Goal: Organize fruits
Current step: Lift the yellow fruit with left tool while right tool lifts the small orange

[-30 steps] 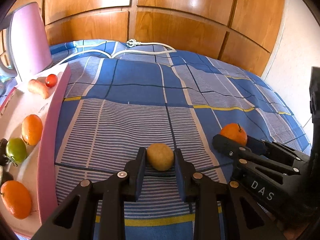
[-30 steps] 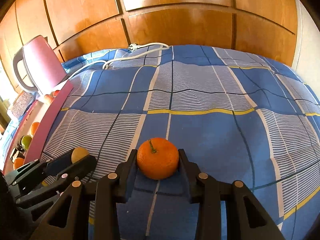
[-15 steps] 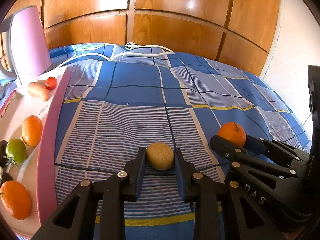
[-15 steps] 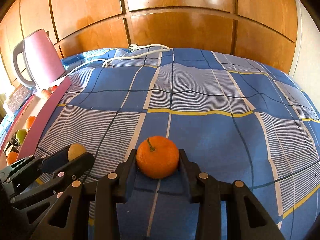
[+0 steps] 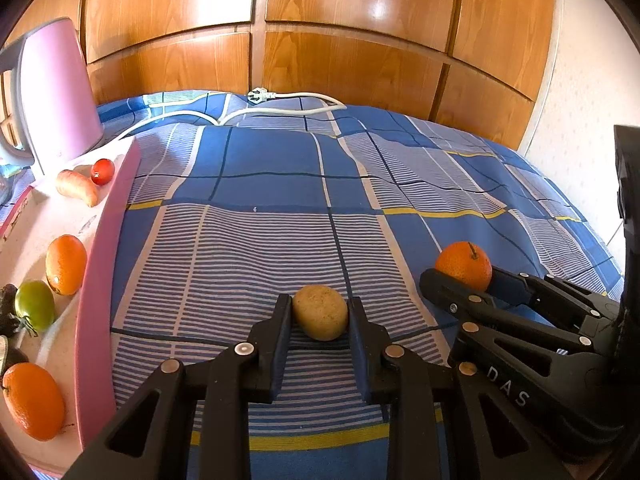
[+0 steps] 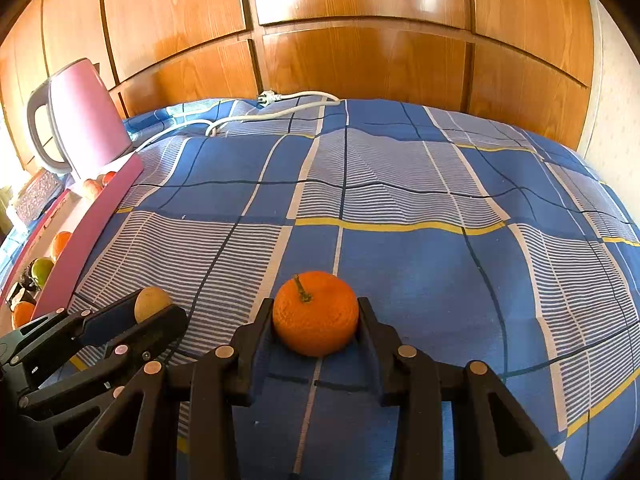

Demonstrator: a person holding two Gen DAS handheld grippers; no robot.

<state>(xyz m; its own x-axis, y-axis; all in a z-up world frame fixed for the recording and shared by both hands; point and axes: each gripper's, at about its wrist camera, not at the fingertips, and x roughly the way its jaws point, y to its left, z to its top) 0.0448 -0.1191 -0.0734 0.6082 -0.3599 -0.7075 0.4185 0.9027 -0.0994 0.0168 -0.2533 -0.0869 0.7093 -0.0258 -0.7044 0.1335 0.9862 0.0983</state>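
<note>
At the lower centre of the left wrist view, the left gripper (image 5: 320, 316) clenches a small tan round fruit (image 5: 320, 312) over the blue plaid bedspread (image 5: 260, 240). At lower centre of the right wrist view, the right gripper (image 6: 316, 320) grasps a stemmed orange (image 6: 315, 313). Along the left edge lies a pink-rimmed tray (image 5: 96, 280) holding oranges, a green fruit (image 5: 34, 305) and a red tomato (image 5: 102, 171), with a pink kettle (image 5: 56, 92) at upper left and a white power cord (image 5: 280, 109) across the far bedspread.
</note>
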